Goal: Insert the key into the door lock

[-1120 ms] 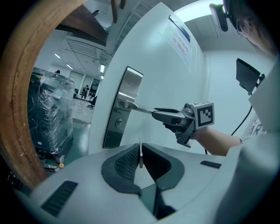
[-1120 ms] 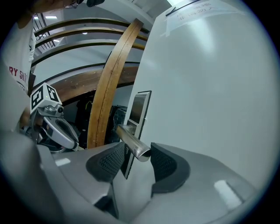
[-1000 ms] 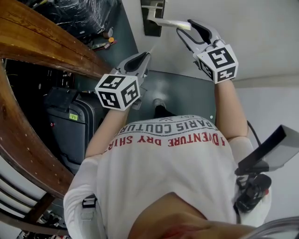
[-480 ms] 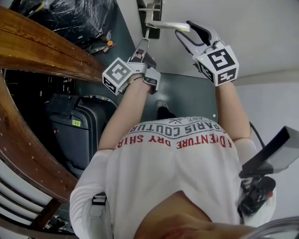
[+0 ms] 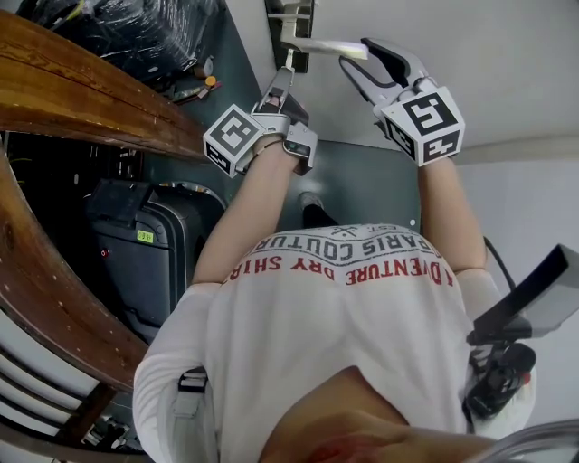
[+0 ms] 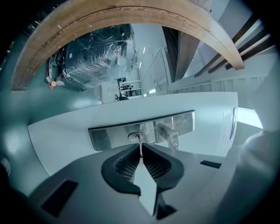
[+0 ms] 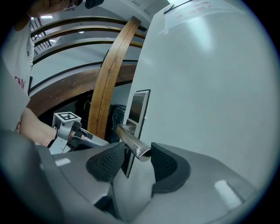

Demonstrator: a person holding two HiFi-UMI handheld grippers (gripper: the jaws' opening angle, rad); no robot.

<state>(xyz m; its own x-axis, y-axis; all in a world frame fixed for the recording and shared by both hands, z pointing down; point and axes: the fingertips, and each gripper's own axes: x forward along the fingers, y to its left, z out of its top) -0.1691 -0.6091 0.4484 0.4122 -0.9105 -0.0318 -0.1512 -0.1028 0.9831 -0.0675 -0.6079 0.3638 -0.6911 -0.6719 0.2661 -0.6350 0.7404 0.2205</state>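
Observation:
A thin metal key [image 6: 140,149] is pinched in my left gripper [image 6: 141,153], which is shut on it. The key's tip sits at the keyhole [image 6: 137,136] in the steel lock plate [image 6: 109,136] on the white door [image 6: 65,131]; how deep it goes in I cannot tell. In the head view the left gripper [image 5: 282,83] points up at the lock plate [image 5: 291,16]. My right gripper [image 7: 136,154] is open, its pads either side of the end of the door handle [image 7: 131,142]. In the head view the right gripper [image 5: 362,56] also flanks the handle [image 5: 327,45].
A curved wooden beam [image 5: 81,99] runs along the left. Below it stands a black suitcase [image 5: 145,249]. A plastic-wrapped bundle [image 5: 136,23] lies at the top left. A door stop [image 5: 309,201] sits on the grey floor by the person's feet.
My left gripper has risen toward the lock plate and turned on its side, which brought the key tip up to the keyhole. The right gripper has stayed at the handle.

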